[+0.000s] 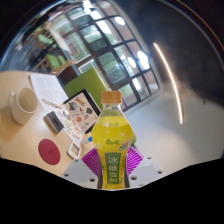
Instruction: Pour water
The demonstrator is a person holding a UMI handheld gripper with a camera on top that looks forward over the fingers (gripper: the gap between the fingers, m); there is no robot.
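Tool [112, 170] apparently clamps the upright bottle [112, 140], lifted beside the table [25, 140].

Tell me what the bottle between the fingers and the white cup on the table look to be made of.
Bottle: likely clear plastic, glossy; yellow liquid shows through, with an orange screw cap and a printed green label. It sits between the gripper fingers, which appear to press on it. Cup: opaque white, smooth, possibly ceramic or paper; the look leaves it open. Table: pale, matte surface.

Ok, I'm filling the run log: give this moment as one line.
task: pour water | gripper: shut on bottle | bottle: upright, orange cap on | cup: on table, beyond fingers
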